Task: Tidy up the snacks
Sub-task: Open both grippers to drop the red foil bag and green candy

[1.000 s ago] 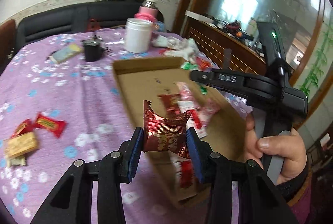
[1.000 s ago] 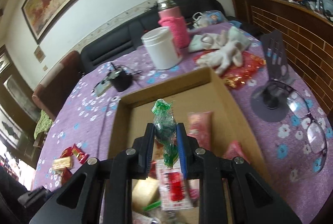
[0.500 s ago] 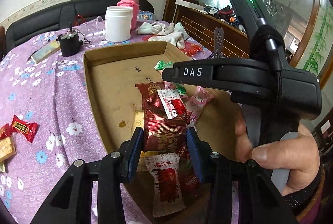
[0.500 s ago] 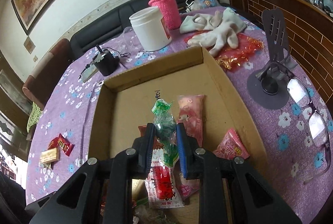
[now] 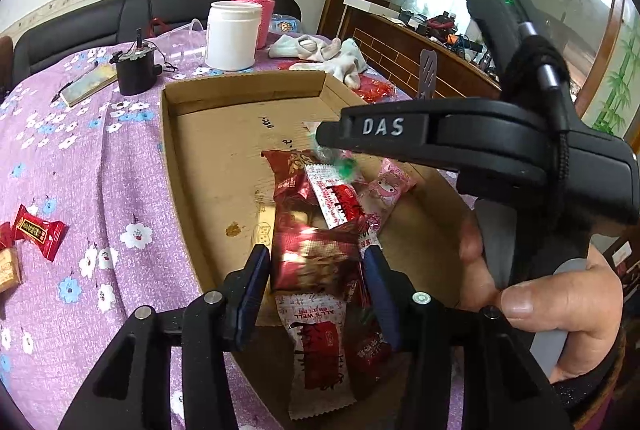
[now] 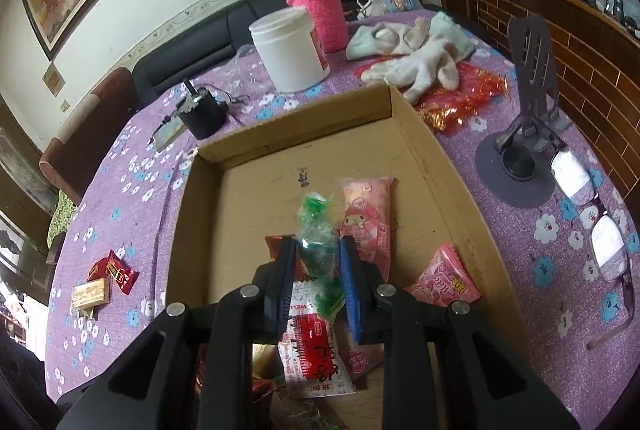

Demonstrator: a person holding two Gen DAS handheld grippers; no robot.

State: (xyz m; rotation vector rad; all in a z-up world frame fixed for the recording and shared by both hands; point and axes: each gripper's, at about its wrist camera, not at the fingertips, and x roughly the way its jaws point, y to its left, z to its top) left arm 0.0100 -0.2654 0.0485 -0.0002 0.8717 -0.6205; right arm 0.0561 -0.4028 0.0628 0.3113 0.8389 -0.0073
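We hold both grippers over the cardboard tray (image 6: 420, 150), whose low walls ring a small heap of snacks at its near end. Our left gripper (image 5: 316, 286) has its jaws opening around a dark red foil packet (image 5: 312, 254); there is a sliver of gap at the left pad, and the packet lies among the other wrappers in the tray. Our right gripper (image 6: 318, 282) is clamped on a green twisted candy (image 6: 316, 234), held just above the heap beside a pink snack bag (image 6: 366, 218). The tray's far half is bare cardboard, giving free room ahead. Left of the tray, on the purple tablecloth (image 5: 80, 158), a red candy (image 5: 36, 230) lies well clear of the wall.
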